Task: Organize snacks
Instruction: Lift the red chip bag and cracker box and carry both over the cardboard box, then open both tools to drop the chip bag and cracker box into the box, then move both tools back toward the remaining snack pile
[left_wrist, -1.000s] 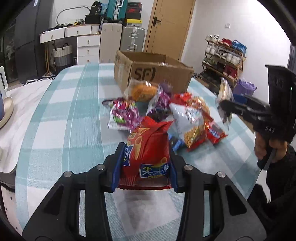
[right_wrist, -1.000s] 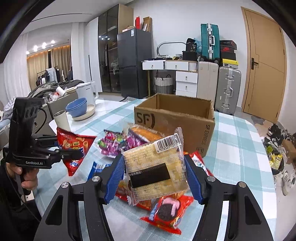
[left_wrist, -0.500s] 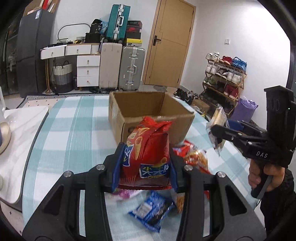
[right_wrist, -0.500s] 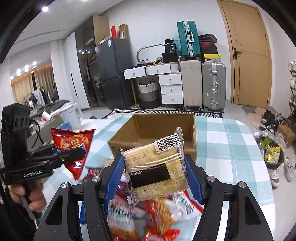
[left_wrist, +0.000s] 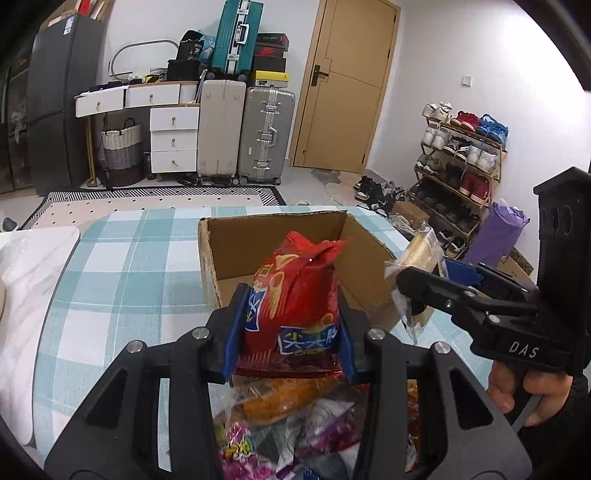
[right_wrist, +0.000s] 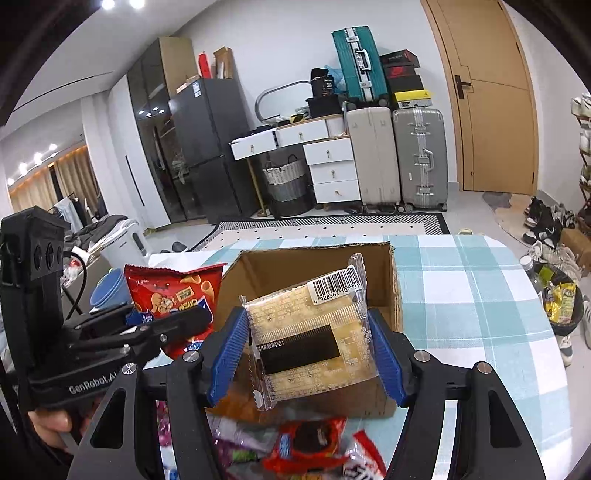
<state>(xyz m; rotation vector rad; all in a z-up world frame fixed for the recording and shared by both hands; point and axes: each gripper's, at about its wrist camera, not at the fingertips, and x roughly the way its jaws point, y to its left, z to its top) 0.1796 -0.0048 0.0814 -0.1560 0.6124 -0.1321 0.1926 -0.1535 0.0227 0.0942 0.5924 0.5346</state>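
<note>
Cardboard box (left_wrist: 295, 254) rim clear; left gripper (left_wrist: 288, 332) clamps chips (left_wrist: 295, 291), right gripper (right_wrist: 308, 354) clamps cake pkt (right_wrist: 310, 332).

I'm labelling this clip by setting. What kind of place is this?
Most likely a lived-in home, an entry or dining area: a shoe rack, stacked suitcases by the door, and a fridge.

Suitcases (left_wrist: 266, 136) — drawers (left_wrist: 173, 138) — shoe rack (left_wrist: 461, 158)

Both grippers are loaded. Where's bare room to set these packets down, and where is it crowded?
The cardboard box looks empty inside: its floor shows bare. The checked cloth left of the box and the cloth right of it are also bare. The near side is crowded: the snack pile sits below the red bag and the clear packet.
</note>
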